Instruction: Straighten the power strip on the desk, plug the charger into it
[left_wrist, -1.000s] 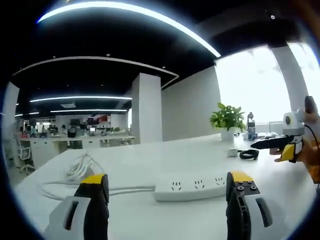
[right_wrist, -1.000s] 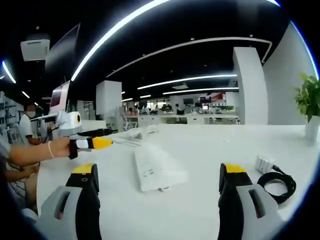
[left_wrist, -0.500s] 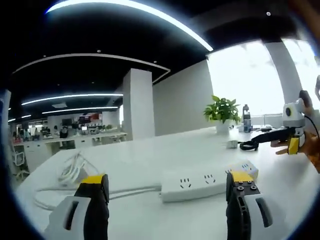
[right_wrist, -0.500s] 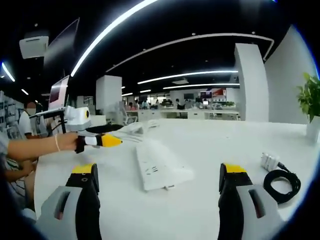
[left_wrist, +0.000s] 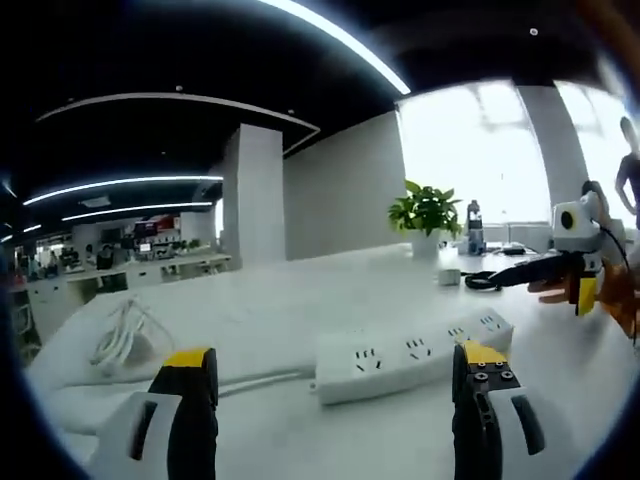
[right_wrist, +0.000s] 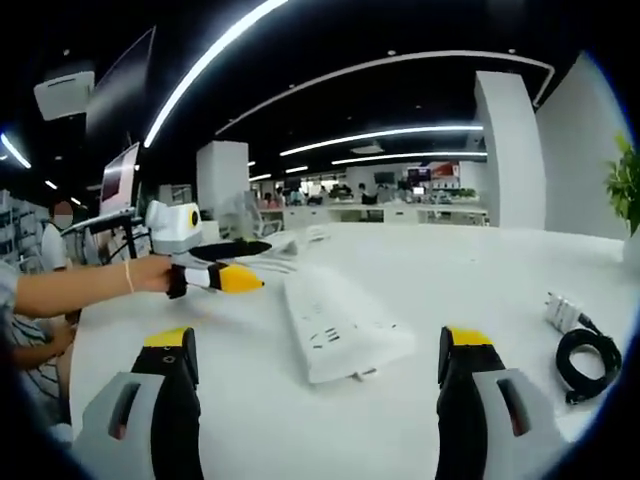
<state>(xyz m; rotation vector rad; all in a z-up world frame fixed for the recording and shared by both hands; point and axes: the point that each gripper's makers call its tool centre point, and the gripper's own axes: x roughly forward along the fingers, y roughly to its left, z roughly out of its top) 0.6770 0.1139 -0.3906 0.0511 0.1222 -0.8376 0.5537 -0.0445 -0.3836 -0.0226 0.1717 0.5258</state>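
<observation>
A white power strip (left_wrist: 410, 352) lies slantwise on the white desk (left_wrist: 300, 310), just beyond my open left gripper (left_wrist: 335, 352). Its white cord runs left to a loose coil (left_wrist: 118, 340). The right gripper (left_wrist: 520, 275) comes in from the right, above the desk. In the right gripper view the power strip (right_wrist: 340, 325) lies lengthwise ahead of my open right gripper (right_wrist: 318, 335), which holds nothing. The left gripper (right_wrist: 250, 265) hovers just left of the strip. A small white charger (right_wrist: 562, 310) with a coiled black cable (right_wrist: 585, 355) sits at the right.
A potted plant (left_wrist: 425, 215) stands at the desk's far side, near the charger (left_wrist: 450, 277) and a bottle (left_wrist: 475, 228). A monitor (right_wrist: 120, 185) stands at the left. A person (right_wrist: 55, 240) sits behind it. More desks fill the office behind.
Both views have closed in on the power strip. In the right gripper view the left gripper has moved nearer the strip's side. Both grippers stay open and hold nothing.
</observation>
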